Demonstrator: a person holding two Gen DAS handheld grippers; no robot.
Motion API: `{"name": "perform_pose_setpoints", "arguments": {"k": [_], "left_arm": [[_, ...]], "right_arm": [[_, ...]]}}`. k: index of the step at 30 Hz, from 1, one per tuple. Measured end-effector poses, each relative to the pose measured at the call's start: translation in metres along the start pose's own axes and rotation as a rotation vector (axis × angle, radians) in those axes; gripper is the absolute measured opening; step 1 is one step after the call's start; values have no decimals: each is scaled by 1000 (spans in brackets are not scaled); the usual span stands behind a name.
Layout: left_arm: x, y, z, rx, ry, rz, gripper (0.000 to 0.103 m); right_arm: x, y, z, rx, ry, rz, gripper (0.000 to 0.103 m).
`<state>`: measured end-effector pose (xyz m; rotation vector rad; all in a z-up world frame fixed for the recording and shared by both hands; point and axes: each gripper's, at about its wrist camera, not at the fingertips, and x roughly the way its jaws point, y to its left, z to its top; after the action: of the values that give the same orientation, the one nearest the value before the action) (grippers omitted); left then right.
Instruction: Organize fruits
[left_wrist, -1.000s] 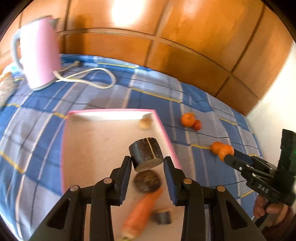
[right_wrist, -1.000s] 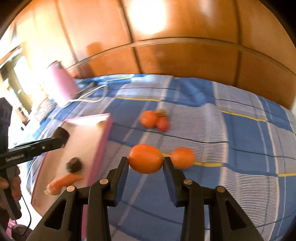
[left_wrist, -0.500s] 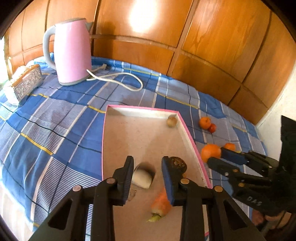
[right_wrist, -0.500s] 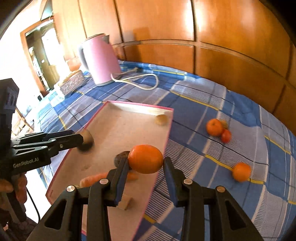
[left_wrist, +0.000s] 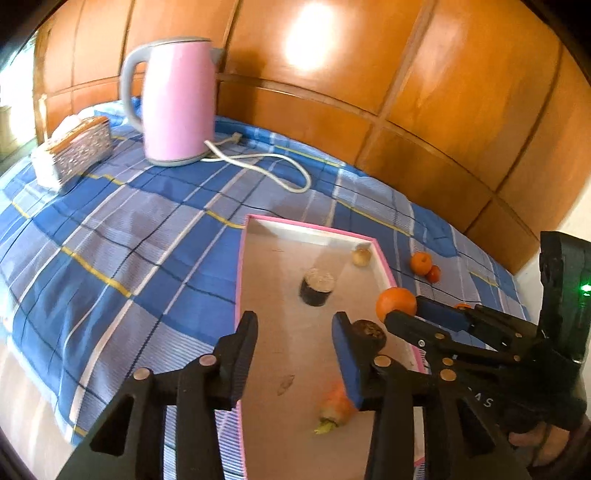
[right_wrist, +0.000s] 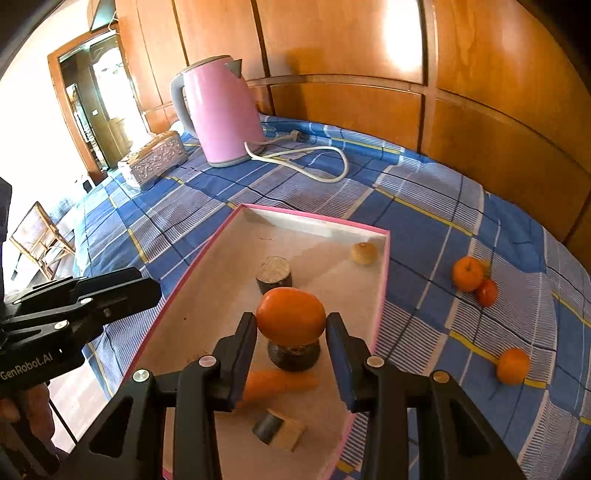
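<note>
Both wrist views over tray (left_wrist: 258, 220)

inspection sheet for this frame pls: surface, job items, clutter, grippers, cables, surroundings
Surface: blue plaid cloth over the worktop.
Job's things: pink-rimmed tray holds a carrot, two dark cut cylinders, a small pale round fruit and a wedge piece. An orange touching a small red fruit, and another orange, lie on the cloth.
Clutter: pink kettle, embossed tissue box.
Grippers: right hand-held gripper shut on a held orange above the tray; left hand-held gripper open, nothing between its fingers.
Cables: white kettle cord looped on the cloth.
Surroundings: wood-panelled wall, doorway, rattan chair.
</note>
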<state>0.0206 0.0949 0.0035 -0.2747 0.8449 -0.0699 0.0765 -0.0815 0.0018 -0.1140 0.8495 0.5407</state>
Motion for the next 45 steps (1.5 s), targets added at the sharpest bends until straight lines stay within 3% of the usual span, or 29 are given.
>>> {"name": "perform_pose_setpoints", "arguments": {"k": [4, 15, 19, 21, 28, 34, 45], "left_arm": [[0, 11, -3, -31, 7, 17, 50], [6, 23, -13, -70, 35, 35, 50], [7, 18, -13, -67, 44, 1, 68], [6, 11, -14, -50, 42, -9, 72], [6, -15, -15, -1, 43, -31, 72], [3, -38, -16, 89, 29, -10, 72], [9, -66, -32, 161, 61, -7, 72]], "right_arm": [[4, 2, 1, 20, 5, 39, 43], [-8, -22, -23, 129, 8, 3, 46], [-15, -31, -32, 163, -1, -18, 46], [-18, -37, -37, 182, -5, -27, 46], [-24, -52, -49, 238, -6, -44, 46], [-28, -62, -56, 267, -9, -56, 46], [-40, -77, -67, 319, -38, -90, 46]]}}
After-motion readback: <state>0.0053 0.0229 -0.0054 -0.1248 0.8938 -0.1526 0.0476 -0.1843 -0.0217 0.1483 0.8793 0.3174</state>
